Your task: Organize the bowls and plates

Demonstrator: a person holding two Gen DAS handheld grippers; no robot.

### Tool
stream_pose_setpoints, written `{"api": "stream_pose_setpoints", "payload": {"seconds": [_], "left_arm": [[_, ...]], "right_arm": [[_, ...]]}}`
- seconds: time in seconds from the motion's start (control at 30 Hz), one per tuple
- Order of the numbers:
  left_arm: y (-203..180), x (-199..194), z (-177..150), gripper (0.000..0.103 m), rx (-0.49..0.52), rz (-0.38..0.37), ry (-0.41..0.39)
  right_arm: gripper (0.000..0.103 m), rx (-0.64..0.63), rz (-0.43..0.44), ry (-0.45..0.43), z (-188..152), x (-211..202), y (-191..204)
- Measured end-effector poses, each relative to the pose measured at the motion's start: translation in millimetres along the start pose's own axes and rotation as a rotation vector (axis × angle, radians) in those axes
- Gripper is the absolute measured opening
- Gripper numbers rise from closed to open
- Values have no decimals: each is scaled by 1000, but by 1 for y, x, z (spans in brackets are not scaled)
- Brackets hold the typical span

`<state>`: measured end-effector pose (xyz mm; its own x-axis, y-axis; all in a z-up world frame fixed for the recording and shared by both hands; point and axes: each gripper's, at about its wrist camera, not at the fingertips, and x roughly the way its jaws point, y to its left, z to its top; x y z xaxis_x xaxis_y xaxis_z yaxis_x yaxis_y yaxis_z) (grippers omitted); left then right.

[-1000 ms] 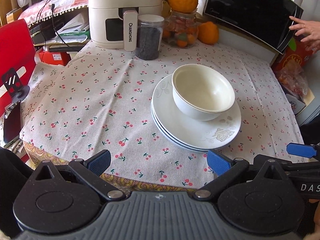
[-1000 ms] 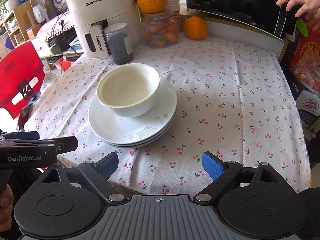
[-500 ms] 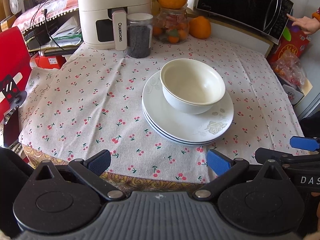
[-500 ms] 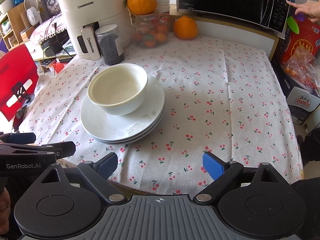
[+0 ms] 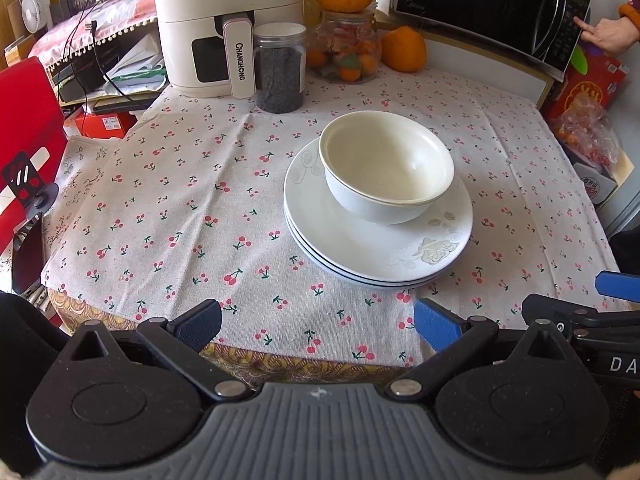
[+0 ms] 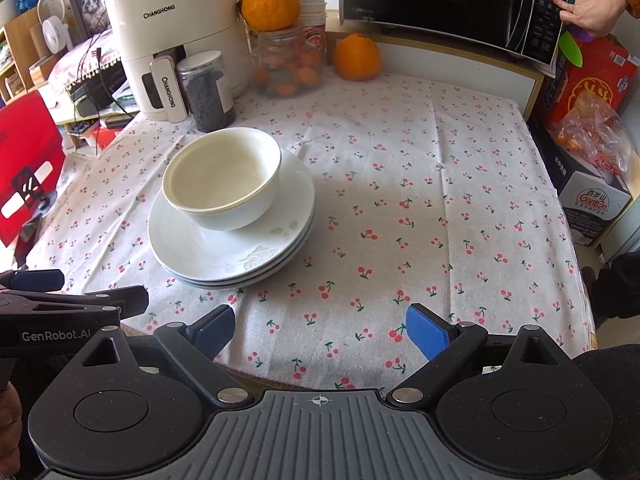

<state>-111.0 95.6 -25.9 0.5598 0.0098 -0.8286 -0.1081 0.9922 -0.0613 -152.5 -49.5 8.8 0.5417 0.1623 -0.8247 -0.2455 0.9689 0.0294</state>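
Note:
A white bowl (image 5: 387, 166) sits on a stack of white plates (image 5: 360, 252) on the cherry-print tablecloth (image 5: 180, 200). The bowl (image 6: 222, 178) and the plates (image 6: 208, 256) also show in the right wrist view, left of centre. My left gripper (image 5: 318, 326) is open and empty at the table's near edge, short of the plates. My right gripper (image 6: 320, 330) is open and empty, to the right of the plates. The right gripper's fingers (image 5: 616, 286) show at the right edge of the left view; the left gripper's fingers (image 6: 36, 280) show at the left of the right view.
At the back stand a white air fryer (image 5: 228, 20), a dark jar (image 5: 280, 68), a glass jar of fruit (image 5: 348, 52), oranges (image 5: 404, 48) and a black microwave (image 5: 488, 4). A person's hand (image 6: 592, 8) touches the microwave panel. A red chair (image 5: 28, 120) is at left.
Both grippers have pulled back a little from the table, staying open. The microwave door has been shut and the person's hand has moved to its control panel.

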Motion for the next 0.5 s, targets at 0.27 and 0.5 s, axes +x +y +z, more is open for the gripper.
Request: {"api": "stream_pose_setpoints", "payload": {"seconds": [0.27,0.5], "left_arm": [[-6,0,0,103,22,-3,-9],[-8,0,-1,103,22,-4,-13]], "right_arm": [[94,13,-4,4,-1,2,-4],[94,12,-5,2,-1,1,-4]]}}
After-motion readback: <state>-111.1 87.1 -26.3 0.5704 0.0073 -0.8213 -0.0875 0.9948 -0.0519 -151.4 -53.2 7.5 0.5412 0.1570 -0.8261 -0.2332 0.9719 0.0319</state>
